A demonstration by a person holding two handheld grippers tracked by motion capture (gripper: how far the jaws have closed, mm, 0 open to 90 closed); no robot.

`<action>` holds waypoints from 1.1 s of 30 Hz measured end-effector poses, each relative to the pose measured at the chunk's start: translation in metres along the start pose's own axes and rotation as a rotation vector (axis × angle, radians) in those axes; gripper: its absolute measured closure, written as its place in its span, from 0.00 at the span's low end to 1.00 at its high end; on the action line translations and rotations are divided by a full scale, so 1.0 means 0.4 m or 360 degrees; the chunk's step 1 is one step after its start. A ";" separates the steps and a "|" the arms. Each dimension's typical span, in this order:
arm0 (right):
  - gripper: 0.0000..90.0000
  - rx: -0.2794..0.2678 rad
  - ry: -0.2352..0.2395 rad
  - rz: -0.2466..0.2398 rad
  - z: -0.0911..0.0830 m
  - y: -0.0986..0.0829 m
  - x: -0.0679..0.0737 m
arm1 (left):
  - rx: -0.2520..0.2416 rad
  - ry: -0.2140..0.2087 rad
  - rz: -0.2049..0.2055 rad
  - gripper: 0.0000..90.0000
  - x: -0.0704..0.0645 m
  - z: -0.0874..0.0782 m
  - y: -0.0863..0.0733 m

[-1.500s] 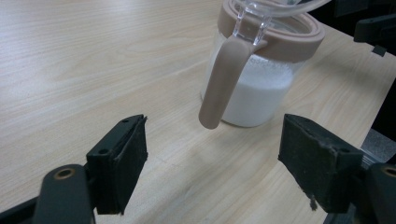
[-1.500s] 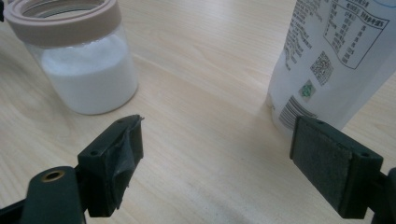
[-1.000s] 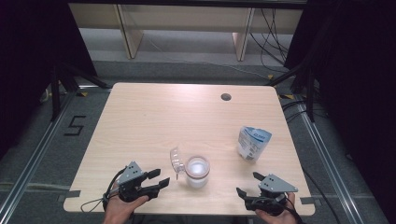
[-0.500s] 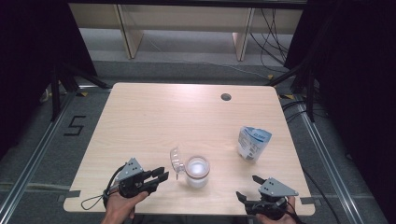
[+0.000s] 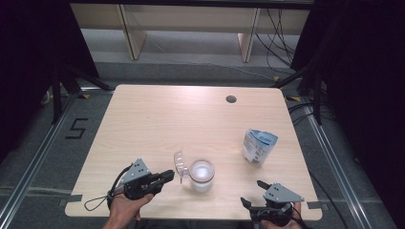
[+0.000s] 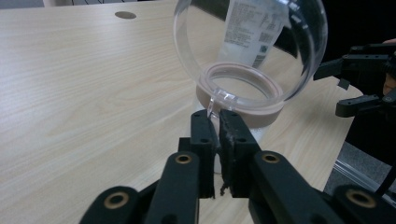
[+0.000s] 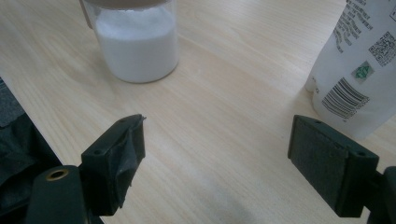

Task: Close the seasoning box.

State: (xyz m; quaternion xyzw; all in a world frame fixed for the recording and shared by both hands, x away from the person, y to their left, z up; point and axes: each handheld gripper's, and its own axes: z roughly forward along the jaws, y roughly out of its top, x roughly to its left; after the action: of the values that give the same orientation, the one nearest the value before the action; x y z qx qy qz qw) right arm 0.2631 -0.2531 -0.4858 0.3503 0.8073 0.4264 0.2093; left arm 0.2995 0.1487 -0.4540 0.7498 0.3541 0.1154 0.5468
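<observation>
A clear jar (image 5: 201, 175) of white powder (image 7: 137, 42) stands near the table's front edge. Its clear round lid (image 5: 179, 164) is hinged open and stands upright on the jar's left side. In the left gripper view the lid (image 6: 261, 42) rises over the jar's beige rim (image 6: 243, 88). My left gripper (image 5: 169, 176) points at it from the left. Its jaws (image 6: 217, 116) are shut on the lid's small clear tab. My right gripper (image 5: 252, 192) stands wide open (image 7: 217, 140) at the front right, apart from the jar, with nothing between its jaws.
A white and blue pouch (image 5: 258, 145) stands upright right of the jar, close to the right gripper (image 7: 355, 70). A round cable hole (image 5: 231, 99) lies at the table's far side. Bare wood (image 5: 157, 124) spreads across the table's middle and left.
My left gripper has edged forward up to the lid's foot. My right gripper has drawn back slightly toward the table's front edge. The jar and pouch have not moved.
</observation>
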 end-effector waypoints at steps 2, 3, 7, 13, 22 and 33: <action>0.22 0.0028 0.0012 0.0067 -0.002 -0.001 0.009 | -0.0006 -0.0005 0.0024 0.98 -0.004 0.002 0.004; 0.22 0.0021 0.0033 0.0051 -0.001 0.000 0.006 | -0.0015 -0.0010 0.0019 0.99 -0.007 0.005 0.005; 0.22 0.0014 0.0023 0.0023 0.000 -0.001 0.001 | -0.0011 -0.0007 0.0061 0.99 -0.015 0.009 0.010; 0.22 0.0019 0.0019 0.0030 0.001 -0.001 0.007 | -0.0023 -0.0006 0.0047 0.99 -0.019 0.014 0.016; 0.22 -0.0012 0.0017 -0.0027 0.004 0.001 0.001 | -0.0016 -0.0010 0.0096 0.98 -0.022 0.023 0.026; 0.23 0.0012 0.0047 -0.0009 0.006 0.001 0.004 | -0.0007 -0.0013 0.0111 0.97 -0.028 0.033 0.030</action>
State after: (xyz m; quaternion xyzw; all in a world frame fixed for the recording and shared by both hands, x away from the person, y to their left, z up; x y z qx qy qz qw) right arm 0.2637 -0.2506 -0.4869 0.3423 0.8128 0.4280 0.1973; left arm 0.3038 0.1299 -0.4456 0.7610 0.3253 0.1319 0.5456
